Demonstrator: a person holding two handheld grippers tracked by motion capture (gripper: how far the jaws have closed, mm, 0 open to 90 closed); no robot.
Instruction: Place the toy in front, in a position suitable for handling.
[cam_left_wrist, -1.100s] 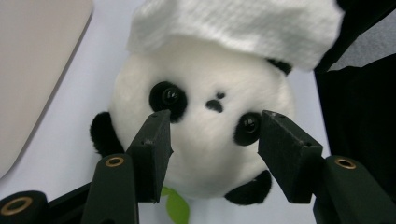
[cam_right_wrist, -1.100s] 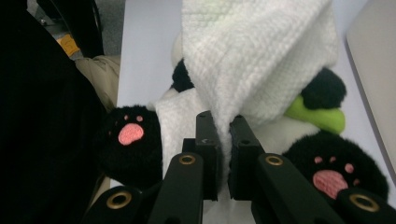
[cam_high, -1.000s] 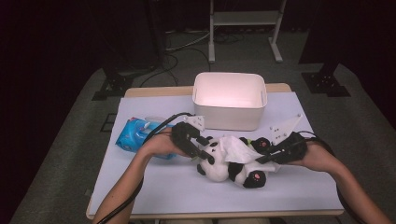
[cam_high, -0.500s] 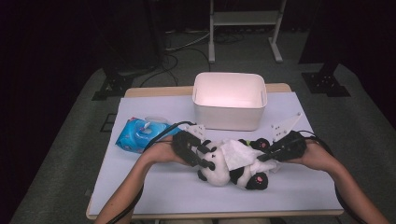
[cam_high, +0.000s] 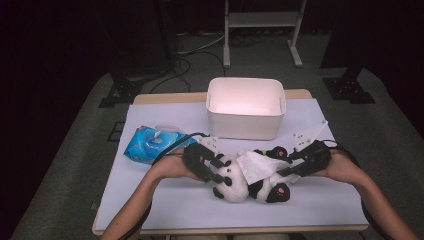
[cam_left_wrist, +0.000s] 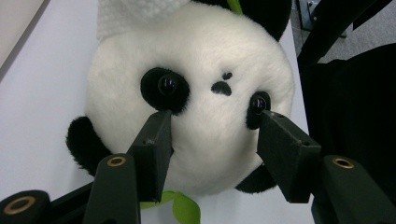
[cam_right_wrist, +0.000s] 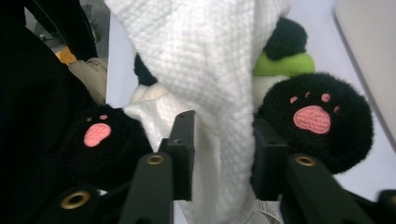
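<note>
At frame centre on the desk, the right gripper fingers are just spreading off the white textured wipe; the left gripper fingers are pinching the black-and-white plush panda head. Wiping likely pausing.

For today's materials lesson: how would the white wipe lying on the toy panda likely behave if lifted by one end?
The white wipe drapes over the panda, so it would probably hang limp. Thin and textured, it likely weighs little and grips rather than slips.
</note>
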